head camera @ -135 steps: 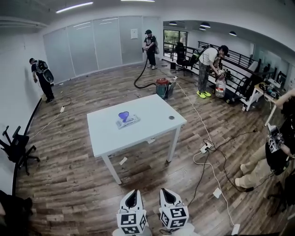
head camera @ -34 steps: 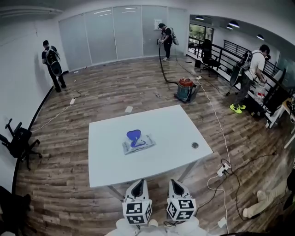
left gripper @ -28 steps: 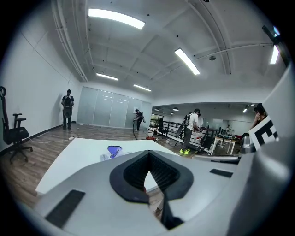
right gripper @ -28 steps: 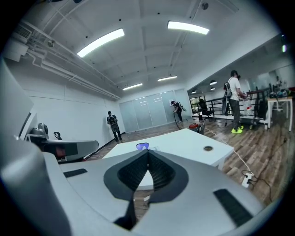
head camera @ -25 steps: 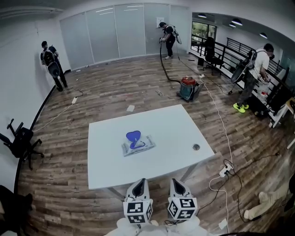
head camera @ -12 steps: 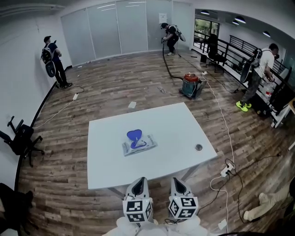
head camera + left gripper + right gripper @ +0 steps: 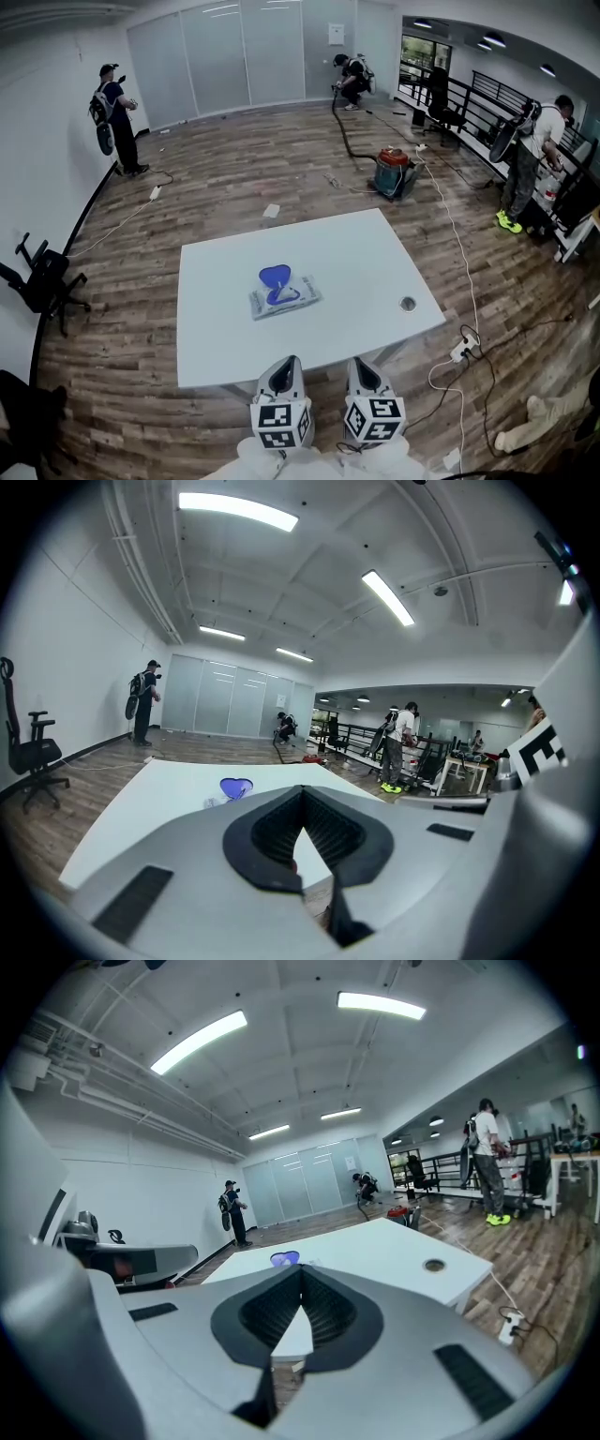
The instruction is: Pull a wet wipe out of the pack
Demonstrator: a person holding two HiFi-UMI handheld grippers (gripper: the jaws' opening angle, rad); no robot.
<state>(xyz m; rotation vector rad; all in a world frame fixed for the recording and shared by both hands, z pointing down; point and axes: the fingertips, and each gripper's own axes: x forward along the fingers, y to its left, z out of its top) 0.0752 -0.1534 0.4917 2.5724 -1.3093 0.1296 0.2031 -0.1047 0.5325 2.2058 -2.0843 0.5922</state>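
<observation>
A wet wipe pack [image 7: 286, 295] lies flat near the middle of the white table [image 7: 356, 267], its blue lid [image 7: 274, 276] flipped up at the far end. Both grippers hover side by side in front of the table's near edge, pointing at it. My left gripper [image 7: 288, 362] is shut with nothing in it, as is my right gripper [image 7: 359, 364]. In the left gripper view the jaws [image 7: 302, 789] meet at a point, and the blue lid [image 7: 236, 787] shows beyond them. The right gripper view shows the same meeting tips [image 7: 301, 1267] and the lid [image 7: 284, 1258] farther off.
A round cable hole [image 7: 406, 304] sits near the table's right edge. On the wood floor are a red-and-teal vacuum [image 7: 394, 172] with its hose, a power strip [image 7: 459, 351] with cables, and an office chair [image 7: 37, 281]. Three people stand well away from the table.
The table and pack have drawn closer and lower in the head view as I approach. Both grippers stay shut and side by side. The far person has crouched.
</observation>
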